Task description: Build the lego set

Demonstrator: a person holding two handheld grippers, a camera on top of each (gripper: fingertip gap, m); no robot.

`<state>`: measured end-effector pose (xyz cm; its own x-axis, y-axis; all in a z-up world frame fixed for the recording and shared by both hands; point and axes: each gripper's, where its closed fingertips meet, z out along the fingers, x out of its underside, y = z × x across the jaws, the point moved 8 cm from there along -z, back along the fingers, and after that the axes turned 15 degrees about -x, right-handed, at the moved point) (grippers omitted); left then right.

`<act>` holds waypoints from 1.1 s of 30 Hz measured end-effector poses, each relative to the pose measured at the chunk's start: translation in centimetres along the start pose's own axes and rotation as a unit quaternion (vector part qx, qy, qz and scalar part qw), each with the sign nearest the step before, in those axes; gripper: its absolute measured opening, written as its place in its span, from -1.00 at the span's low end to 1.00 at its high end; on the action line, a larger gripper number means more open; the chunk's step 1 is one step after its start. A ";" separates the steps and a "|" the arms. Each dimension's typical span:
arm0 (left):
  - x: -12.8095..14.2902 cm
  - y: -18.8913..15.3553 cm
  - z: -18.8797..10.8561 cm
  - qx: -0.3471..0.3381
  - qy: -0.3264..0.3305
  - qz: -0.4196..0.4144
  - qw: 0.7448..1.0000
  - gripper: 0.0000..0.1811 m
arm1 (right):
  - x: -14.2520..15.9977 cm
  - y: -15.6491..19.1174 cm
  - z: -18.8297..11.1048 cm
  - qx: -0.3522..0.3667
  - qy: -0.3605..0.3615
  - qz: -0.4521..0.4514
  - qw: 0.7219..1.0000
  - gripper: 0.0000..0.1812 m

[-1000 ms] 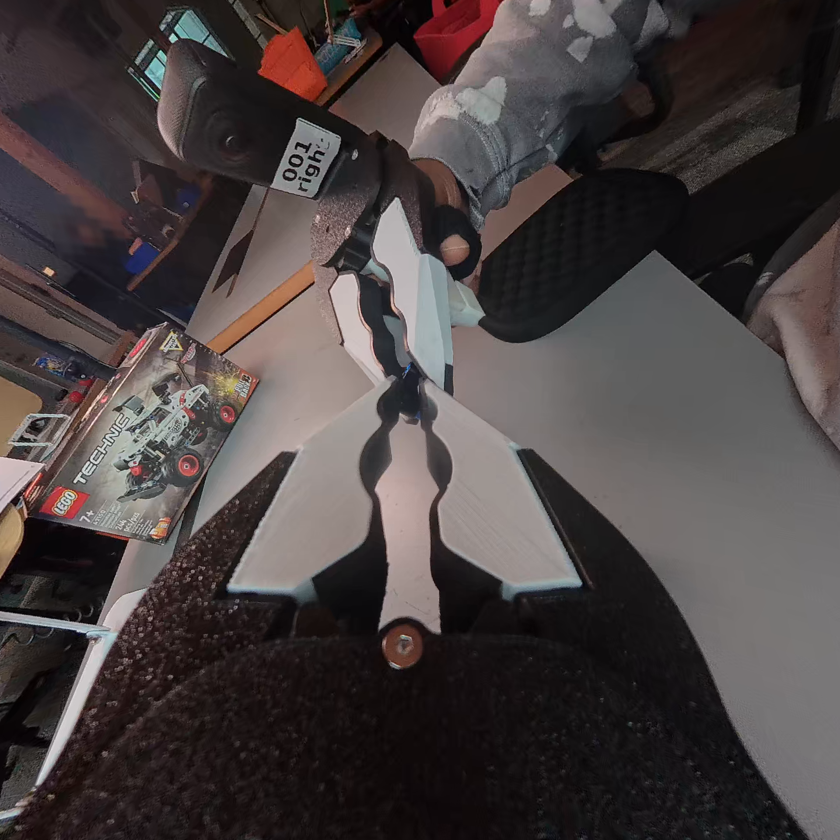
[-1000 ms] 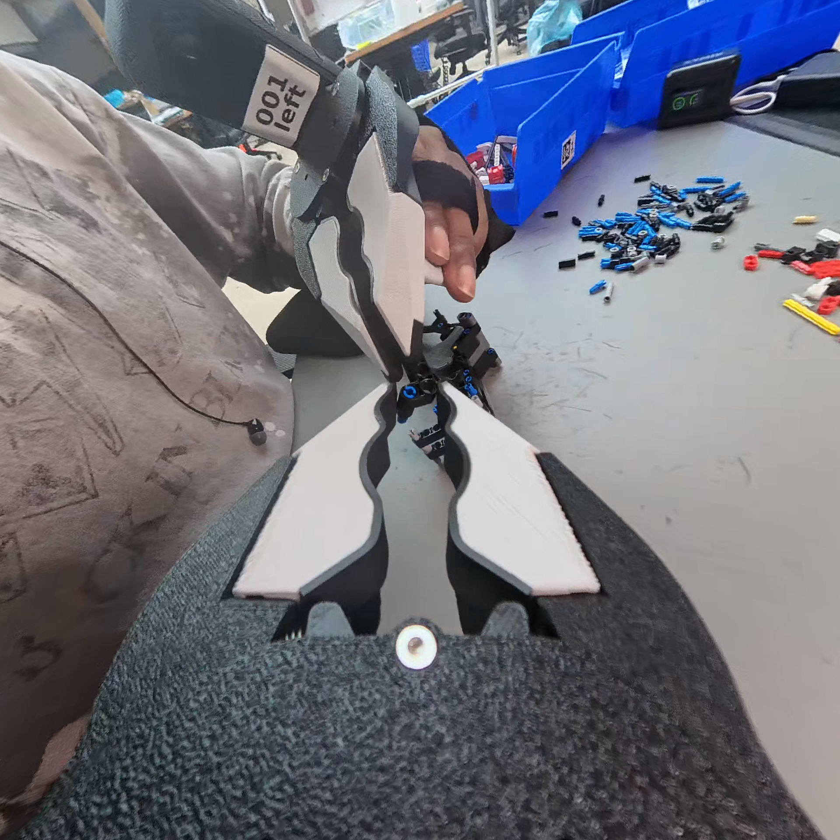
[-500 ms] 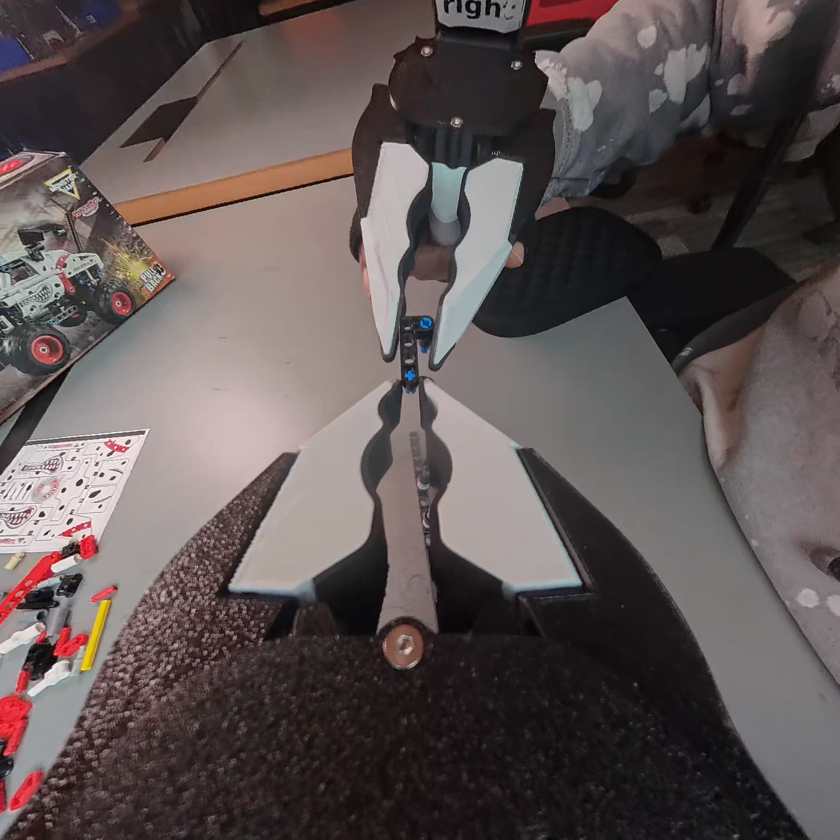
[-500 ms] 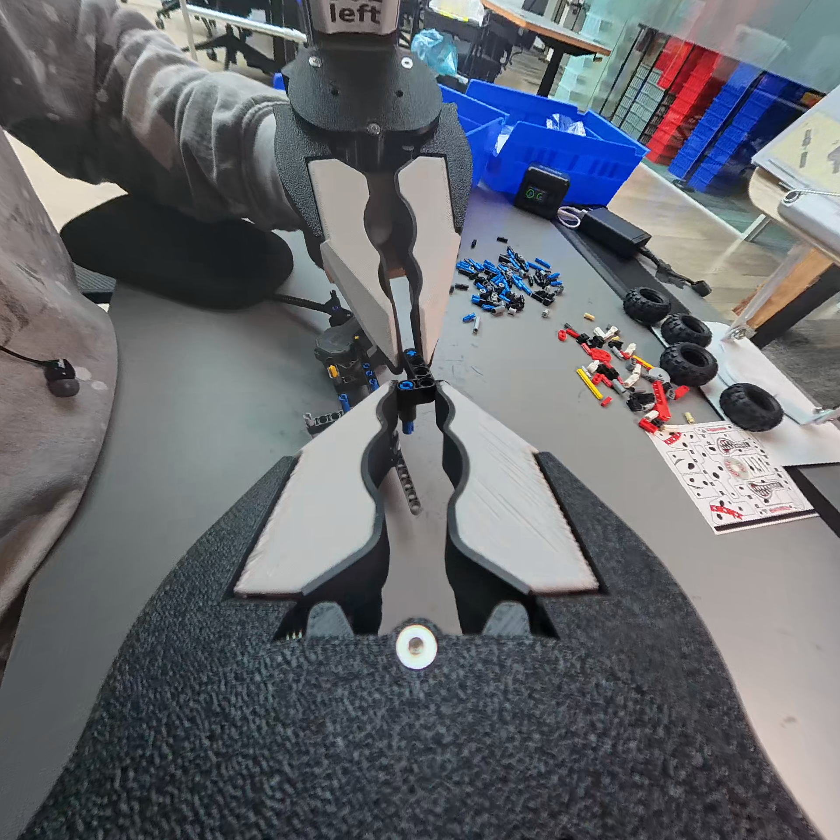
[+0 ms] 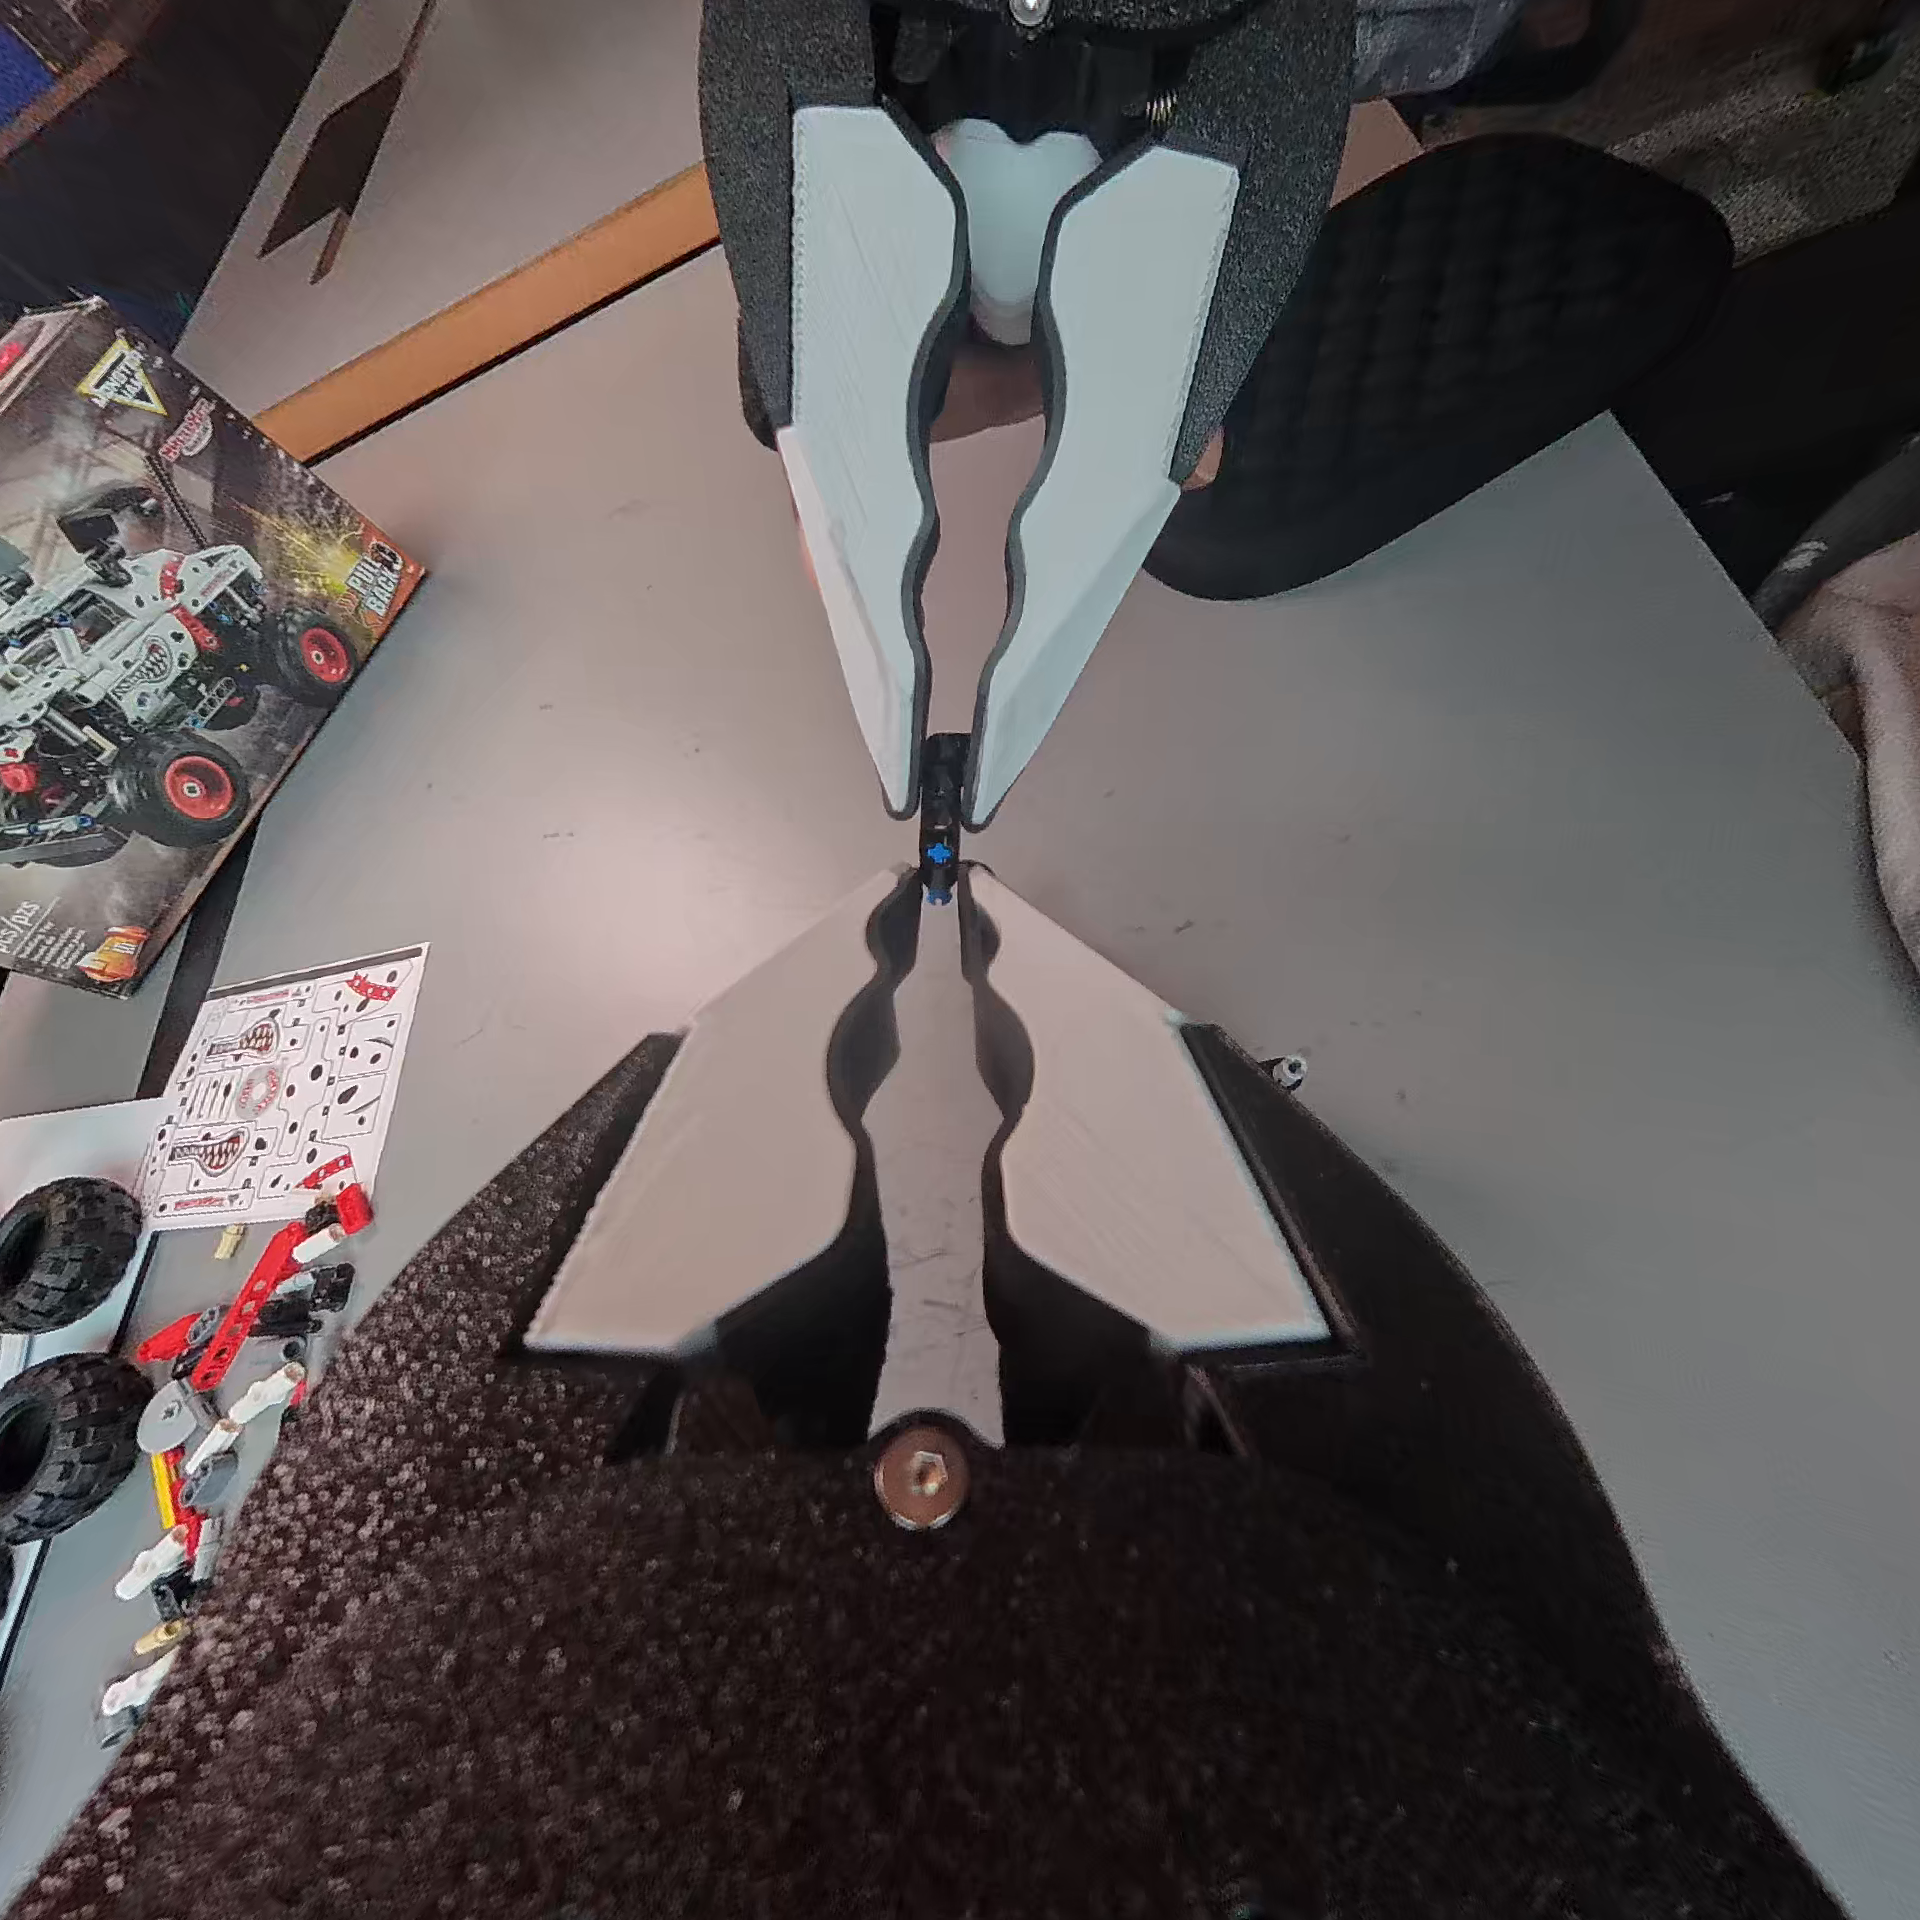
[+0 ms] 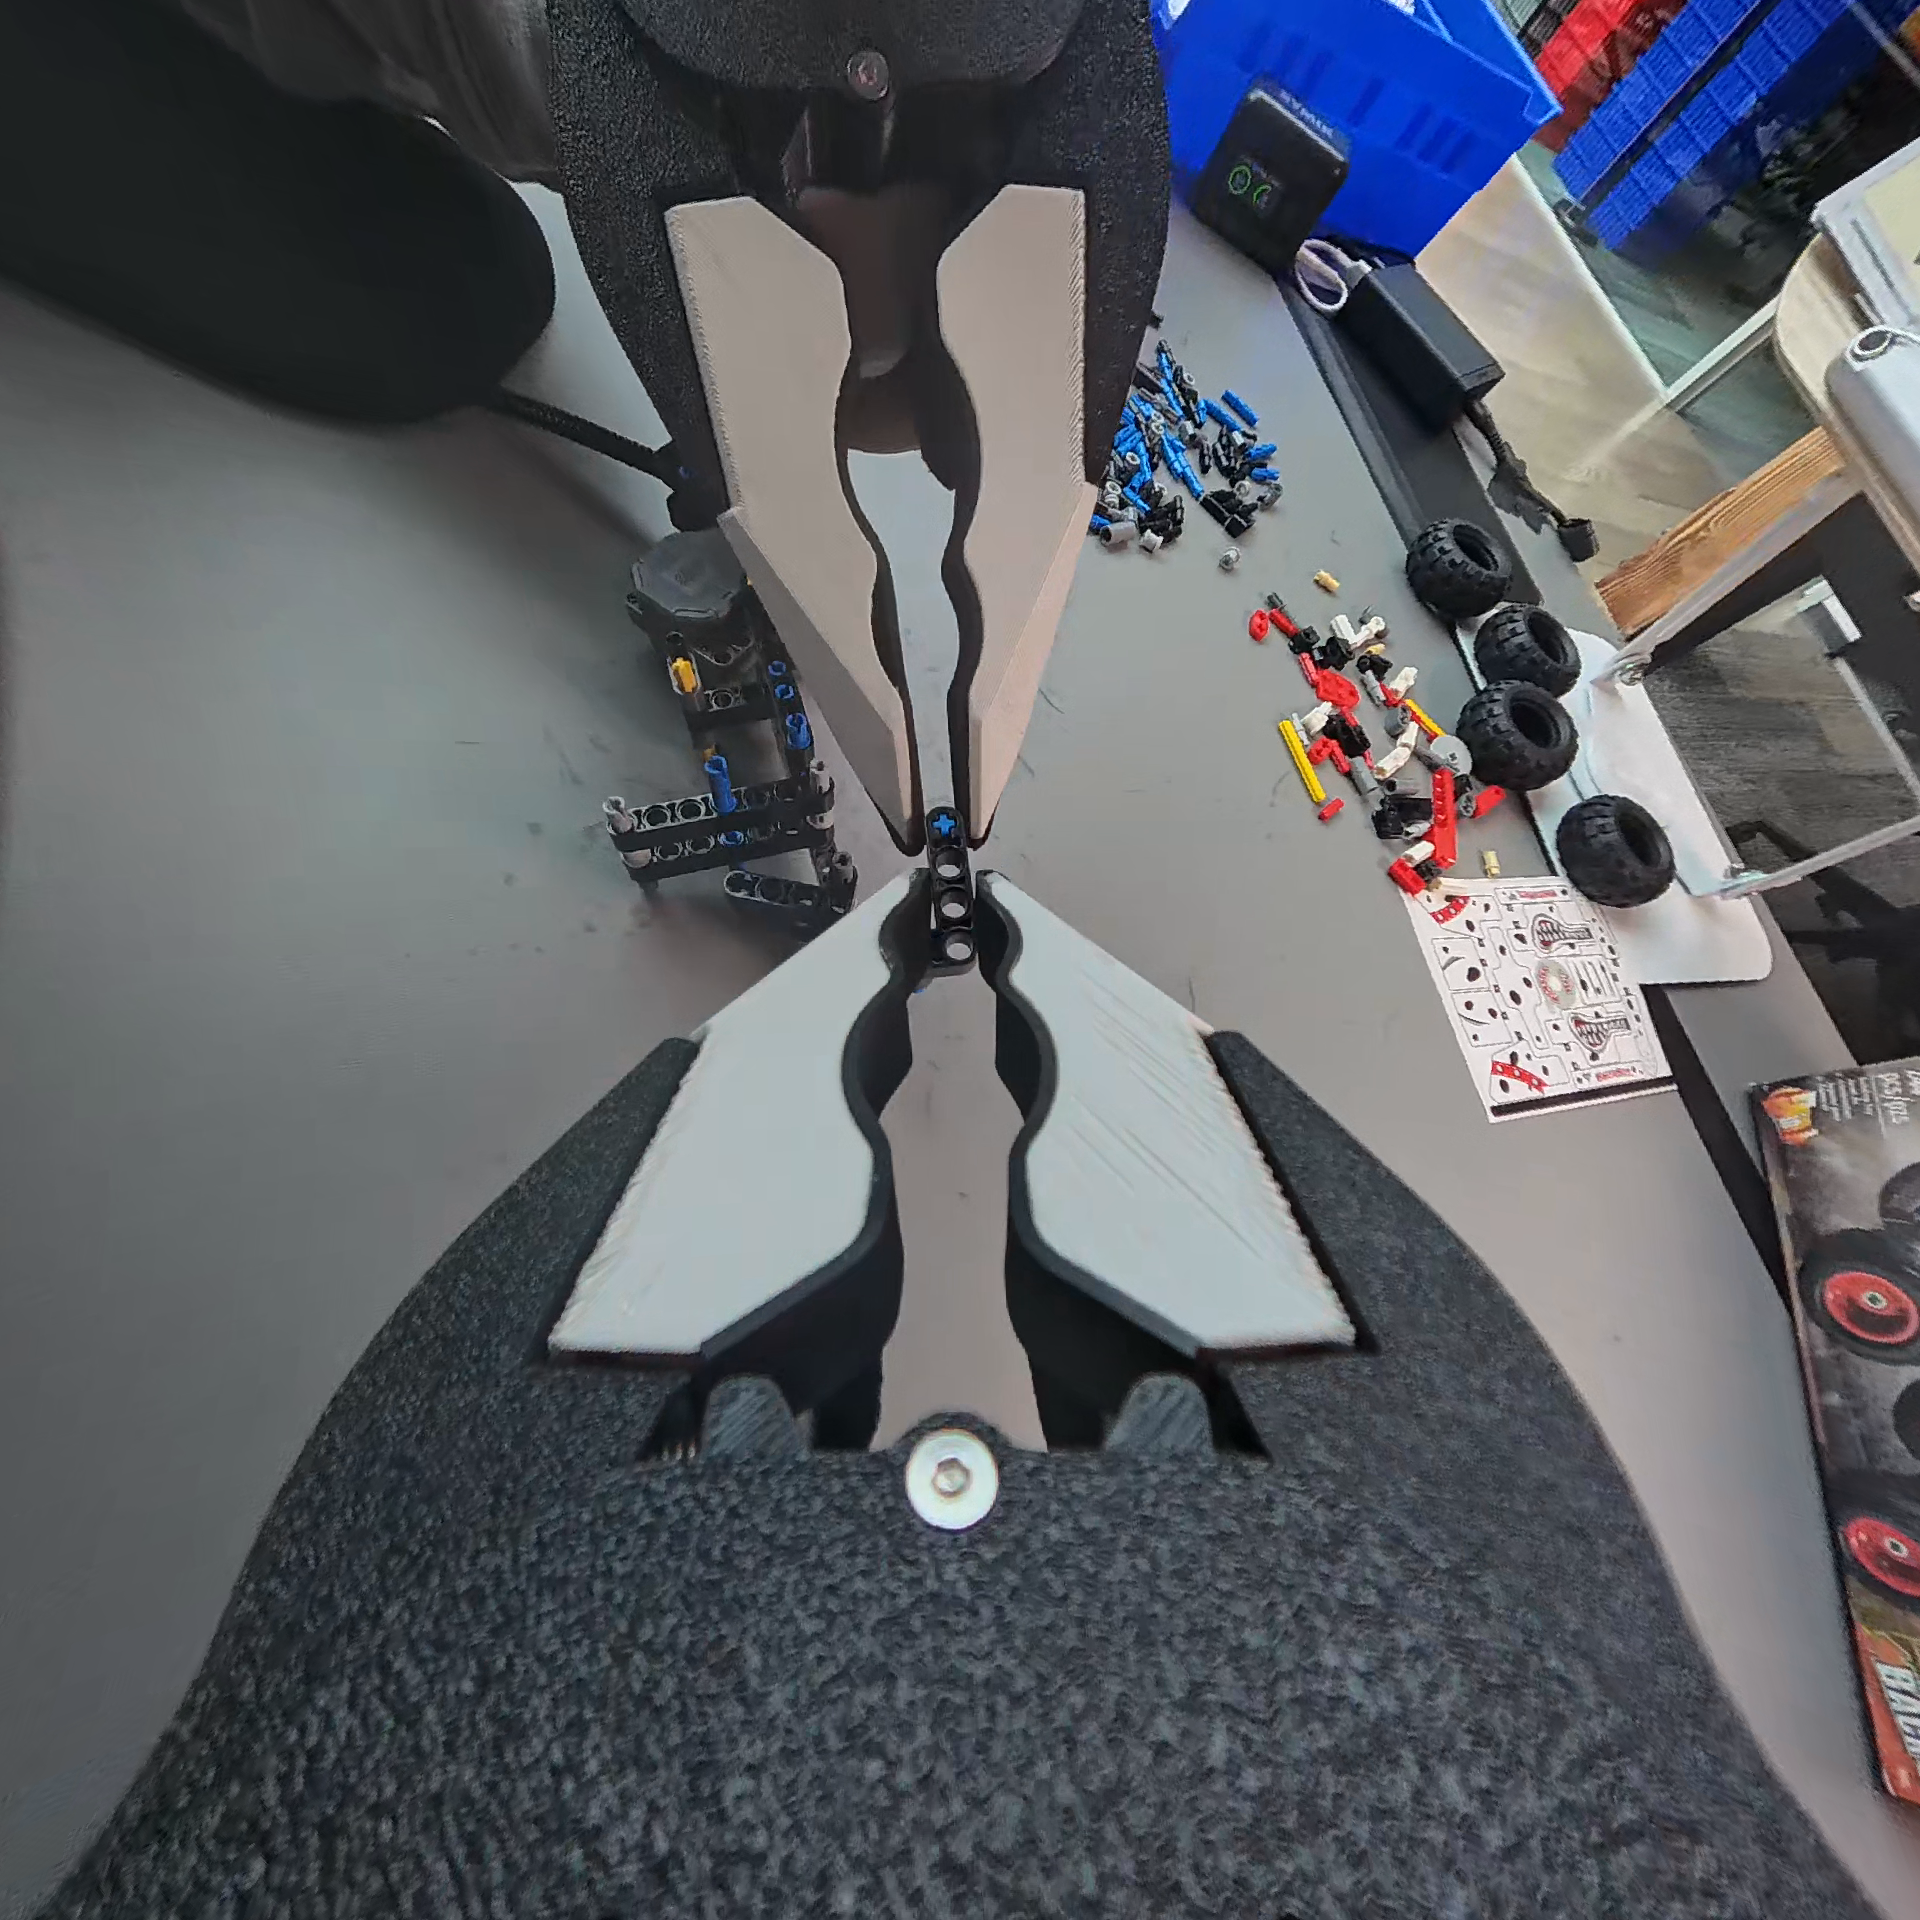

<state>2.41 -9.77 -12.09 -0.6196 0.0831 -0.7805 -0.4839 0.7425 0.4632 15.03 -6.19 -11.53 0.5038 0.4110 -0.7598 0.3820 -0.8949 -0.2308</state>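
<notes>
A short black holed beam [image 6: 951, 909] with a blue pin [image 6: 943, 826] in one end hangs above the grey table [image 6: 312, 727], pinched from both ends. My right gripper [image 6: 951, 894] is shut on its plain end. My left gripper [image 6: 940, 831] comes in from the opposite side, tip to tip, shut on the blue-pin end. In the left wrist view the beam [image 5: 943, 790] sits between the right gripper's [image 5: 940, 816] tips, and the pin [image 5: 939, 854] reaches my left gripper [image 5: 935, 888]. The part-built black chassis [image 6: 727, 748] stands on the table behind.
Piles of blue and black pins [image 6: 1184, 457] and red and white parts [image 6: 1371, 727], several black tyres [image 6: 1517, 727], a sticker sheet [image 6: 1538, 987] and the set's box [image 5: 156, 644] lie around. Blue bins [image 6: 1351, 94] stand at the back. A chair [image 5: 1455, 364] is at the table edge. The tips of both grippers are at nearly the same place.
Both grippers have swung round to face each other head-on and drawn closer. The beam stays pinched between them, now away from the chassis.
</notes>
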 end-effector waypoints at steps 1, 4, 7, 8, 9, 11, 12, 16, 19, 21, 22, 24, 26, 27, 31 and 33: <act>0.1 0.0 0.0 -0.001 -0.001 0.002 1.000 -0.89 | 0.1 0.0 0.1 0.003 0.003 -0.003 1.000 -0.91; 0.2 -0.1 0.3 -0.001 -0.001 0.009 1.000 -0.89 | 0.2 -0.1 0.4 0.000 0.009 -0.004 1.000 -0.91; 0.4 -0.1 0.6 0.008 0.002 0.009 1.000 -0.89 | 0.4 -0.1 0.7 -0.005 0.019 -0.016 1.000 -0.93; 0.5 -0.1 0.6 0.015 0.003 0.003 1.000 -0.89 | 0.4 -0.1 0.8 -0.007 0.022 -0.020 1.000 -0.92; 0.6 0.1 0.7 0.031 0.009 -0.014 0.999 -0.89 | 0.6 -0.1 0.9 -0.013 0.026 -0.019 0.999 -0.93; 1.3 0.9 0.9 0.067 0.035 -0.071 0.995 -0.82 | 1.5 -0.2 1.1 -0.025 0.054 -0.019 0.998 -0.93; 1.7 1.5 1.0 0.091 0.049 -0.101 0.990 -0.80 | 1.9 -0.1 1.3 -0.035 0.061 -0.016 0.997 -0.92; 4.0 2.9 1.7 0.233 0.137 -0.228 0.935 -0.69 | 2.6 0.4 2.2 -0.059 0.072 -0.009 0.996 -0.92; 5.5 3.0 2.6 0.344 0.185 -0.289 0.874 -0.61 | 2.7 0.3 3.1 -0.074 0.081 -0.004 0.994 -0.92; 6.2 3.2 3.4 0.373 0.192 -0.313 0.852 -0.61 | 2.9 0.2 3.5 -0.084 0.083 -0.001 0.993 -0.92; 6.4 3.2 3.8 0.385 0.193 -0.322 0.843 -0.61 | 2.9 0.2 3.6 -0.090 0.087 -0.002 0.992 -0.92; 6.4 3.1 4.1 0.413 0.193 -0.330 0.827 -0.60 | 3.0 0.2 3.8 -0.102 0.086 0.004 0.991 -0.93; 6.6 3.0 4.4 0.422 0.201 -0.323 0.823 -0.61 | 3.2 0.1 4.0 -0.108 0.088 0.010 0.990 -0.92; 6.6 3.0 4.5 0.424 0.205 -0.318 0.823 -0.60 | 3.2 0.1 4.0 -0.111 0.088 0.010 0.990 -0.92; 6.4 2.5 4.9 0.436 0.211 -0.300 0.822 -0.61 | 3.1 -0.2 4.3 -0.123 0.093 0.012 0.988 -0.92; 6.3 2.2 5.0 0.448 0.213 -0.298 0.816 -0.61 | 3.1 -0.2 4.4 -0.127 0.097 0.004 0.987 -0.92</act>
<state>0.49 -4.27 -18.11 -0.6903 -0.5669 -0.4495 -0.2502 0.7701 -0.5868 13.06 -5.48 -16.54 0.6376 0.4511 -0.6244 0.5461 -0.8364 -0.0466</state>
